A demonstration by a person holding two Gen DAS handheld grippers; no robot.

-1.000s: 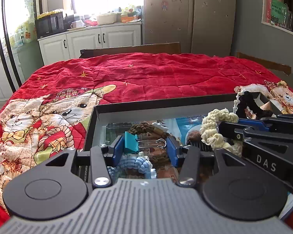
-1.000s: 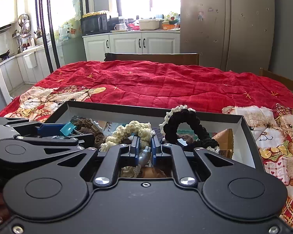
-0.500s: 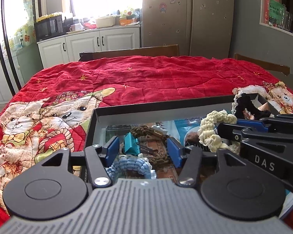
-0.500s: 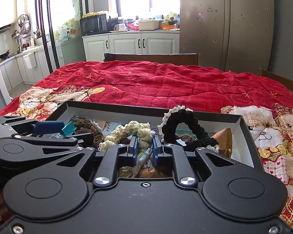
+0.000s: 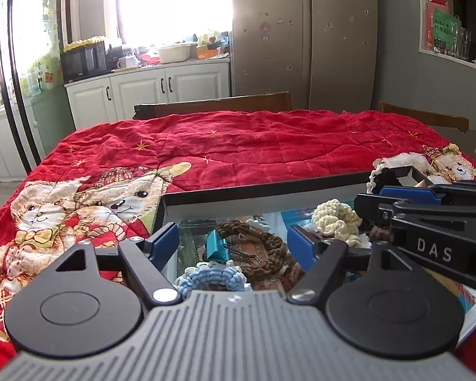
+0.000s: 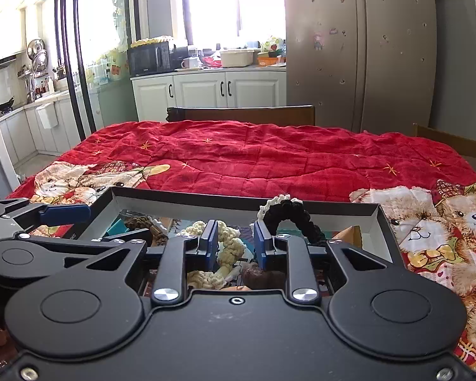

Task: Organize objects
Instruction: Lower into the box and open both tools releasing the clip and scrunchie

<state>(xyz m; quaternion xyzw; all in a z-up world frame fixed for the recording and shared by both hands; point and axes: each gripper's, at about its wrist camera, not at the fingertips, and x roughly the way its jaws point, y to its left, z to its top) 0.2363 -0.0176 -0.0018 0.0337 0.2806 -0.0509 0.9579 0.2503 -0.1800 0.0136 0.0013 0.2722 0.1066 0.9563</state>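
Nearest, left hand-held gripper just opened wide above teal clip, released in box. Right hand-held gripper just parting narrowly, cream scrunchie loose between pads. Soft, light, squashable; best pinched across its loop. Clip stiff, slippery. Crowded by brown, blue, black scrunchies. Beyond, red quilt.

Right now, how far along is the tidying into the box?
Done: teal binder clip, cream scrunchie and black scrunchie lie in the box. In hand: nothing; left gripper and right gripper have just been opening, pads clear. Left: no loose items visible on the blanket.
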